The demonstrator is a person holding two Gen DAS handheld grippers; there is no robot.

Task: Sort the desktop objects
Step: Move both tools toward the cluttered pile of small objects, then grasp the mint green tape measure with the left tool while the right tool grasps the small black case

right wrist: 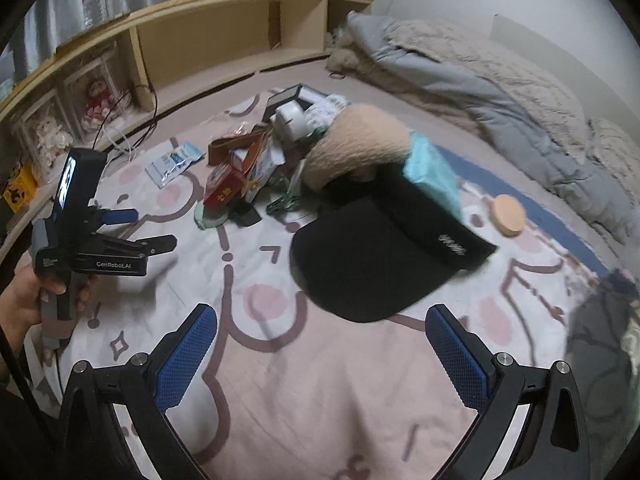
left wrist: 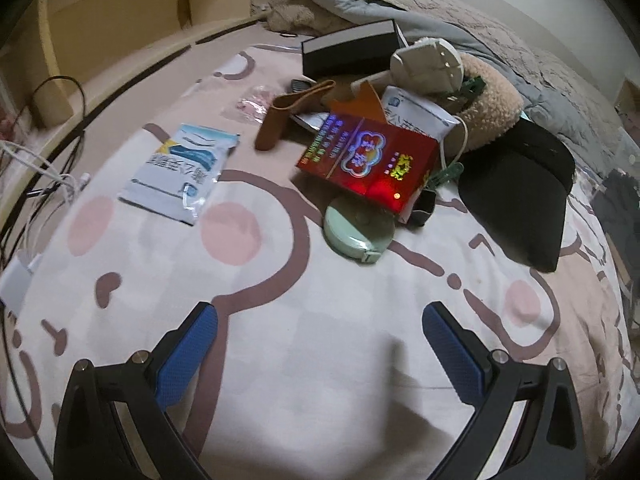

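Above the patterned bedsheet (left wrist: 320,360) I am holding my left gripper (left wrist: 320,322) and right gripper (right wrist: 320,322) wide apart, gripping nothing. Ahead, a red box (left wrist: 368,158) is lying open-flapped in the clutter, beside a black cap (right wrist: 376,256).

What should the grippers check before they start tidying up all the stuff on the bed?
1. Left hand-held gripper open and empty: ok.
2. Right hand-held gripper open and empty: ok.
3. Black visor cap free to grab: not ok, its far end is under the fluffy beige thing.
4. Red box lying flat: not ok, it leans on the green round case.
5. Mask packet lying alone: ok.
6. Place to sort things into: cannot tell.
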